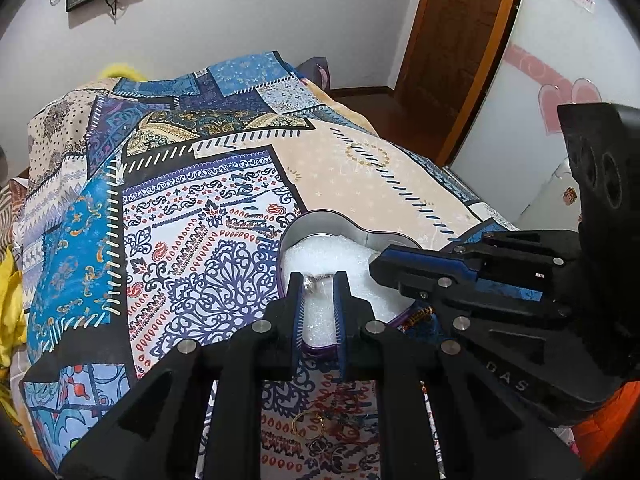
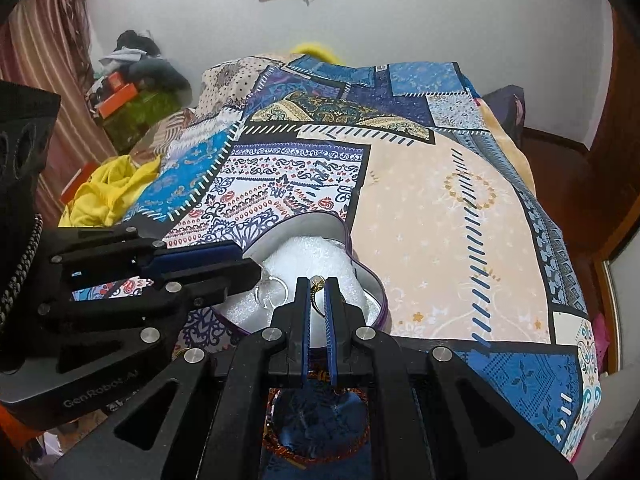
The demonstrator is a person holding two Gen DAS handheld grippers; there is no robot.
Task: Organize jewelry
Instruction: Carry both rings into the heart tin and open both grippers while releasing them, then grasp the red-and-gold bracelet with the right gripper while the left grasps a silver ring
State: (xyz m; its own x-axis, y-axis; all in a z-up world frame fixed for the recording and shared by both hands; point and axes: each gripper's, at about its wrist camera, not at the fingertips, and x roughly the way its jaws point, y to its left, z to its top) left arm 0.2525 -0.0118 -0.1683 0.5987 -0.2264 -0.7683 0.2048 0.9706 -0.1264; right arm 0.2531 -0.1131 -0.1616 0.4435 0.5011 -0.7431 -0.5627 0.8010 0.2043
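A heart-shaped tin box (image 1: 320, 220) lined with white foam sits on the patterned bedspread; it also shows in the right wrist view (image 2: 368, 276). My left gripper (image 1: 318, 280) hovers over the foam, jaws a little apart, with a small silver ring (image 1: 310, 283) at the left fingertip. My right gripper (image 2: 318, 282) is over the box, nearly shut on a small gold ring (image 2: 318, 286). A silver hoop (image 2: 272, 292) lies on the foam. The right gripper shows in the left wrist view (image 1: 384, 264), the left in the right wrist view (image 2: 248, 268).
Gold hoops (image 1: 312, 428) lie on the bedspread below the left gripper. A brown beaded bracelet (image 2: 316, 444) lies below the right gripper. Yellow cloth (image 2: 108, 196) is heaped at the bed's left. A wooden door (image 1: 452, 40) stands at the right.
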